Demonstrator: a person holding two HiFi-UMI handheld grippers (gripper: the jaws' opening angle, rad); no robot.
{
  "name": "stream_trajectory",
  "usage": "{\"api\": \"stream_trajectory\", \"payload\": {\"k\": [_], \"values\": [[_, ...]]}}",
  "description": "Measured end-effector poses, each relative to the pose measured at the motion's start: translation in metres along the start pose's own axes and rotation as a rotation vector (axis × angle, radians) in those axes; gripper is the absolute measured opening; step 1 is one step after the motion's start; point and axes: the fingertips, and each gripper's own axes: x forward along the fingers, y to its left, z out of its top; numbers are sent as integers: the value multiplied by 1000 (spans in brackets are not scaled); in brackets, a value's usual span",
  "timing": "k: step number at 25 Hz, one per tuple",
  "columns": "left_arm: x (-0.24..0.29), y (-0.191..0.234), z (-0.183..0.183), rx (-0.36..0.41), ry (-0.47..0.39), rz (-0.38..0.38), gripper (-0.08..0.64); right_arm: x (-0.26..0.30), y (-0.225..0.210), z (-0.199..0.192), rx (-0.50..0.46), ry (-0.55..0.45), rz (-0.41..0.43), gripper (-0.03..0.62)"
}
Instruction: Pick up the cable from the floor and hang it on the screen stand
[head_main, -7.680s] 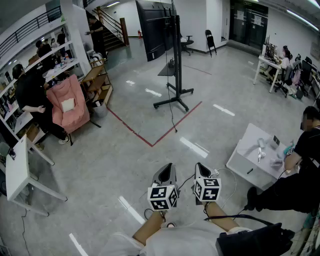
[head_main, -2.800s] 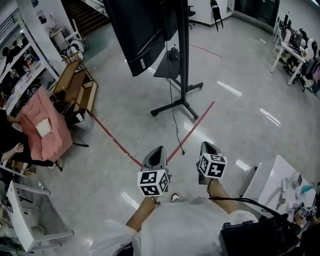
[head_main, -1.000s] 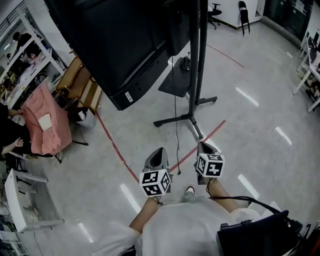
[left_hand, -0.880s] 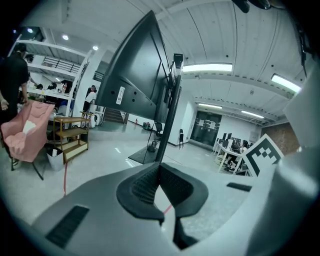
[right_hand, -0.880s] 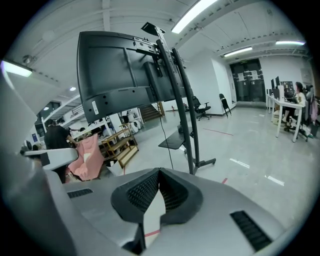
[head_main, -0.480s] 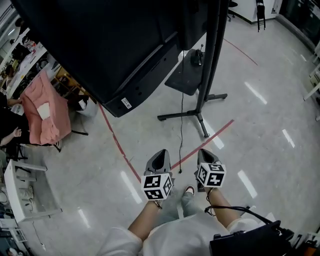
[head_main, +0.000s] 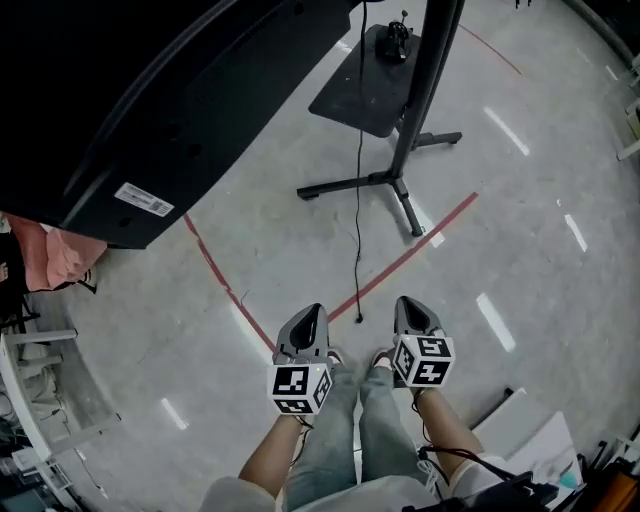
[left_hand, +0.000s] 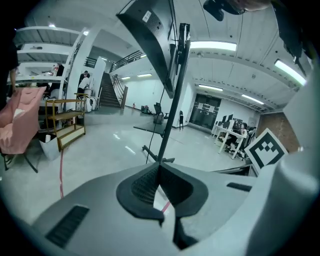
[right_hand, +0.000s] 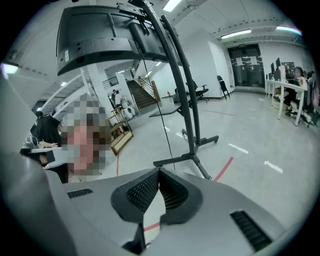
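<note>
Screen (head_main: 120, 110) fills the upper left of the head view, and its stand (head_main: 432, 80) rises at upper centre from legs spread on the floor (head_main: 530, 230). The cable (head_main: 359, 200) drops as a thin black line from the top of the frame, left of the pole. Its loose end lies on the floor at centre, just above the two claws and near the red tape (head_main: 400, 262).

Left claw (head_main: 309, 314) and right claw (head_main: 409, 304) are both clenched on nothing, pads meeting at the tips. The step in hand looks like the reach for the cable end. One claw should spread its jaws before going down, come from above, and pinch the cord a little back from its tip so it cannot slip out when lifted.

Only the head view shows where the end lies; the gripper views lose it behind their own jaws. The right gripper view alone shows the cable running up toward the screen's back, where a hanging place must be found.
</note>
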Motion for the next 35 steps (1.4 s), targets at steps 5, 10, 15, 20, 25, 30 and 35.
{"api": "stream_trajectory", "payload": {"k": [5, 10, 15, 20, 25, 30, 35], "values": [[78, 43, -81, 18, -18, -11, 2, 105, -38, -70, 13, -16, -21, 18], [164, 97, -169, 44, -62, -9, 2, 224, -64, -123, -47, -94, 26, 20], [243, 144, -256, 57, -98, -18, 2, 334, -95, -175, -123, -146, 62, 21], [290, 182, -315, 138, -105, -27, 2, 418, -115, -233, -170, -128, 78, 23], [316, 206, -352, 118, -91, -42, 2, 484, -129, -260, -186, -106, 58, 49], [320, 212, -375, 122, -66, -44, 2, 532, -139, -271, -212, -59, 2, 67], [316, 211, -378, 83, -83, -30, 2, 561, -146, -279, -207, 8, -16, 67]]}}
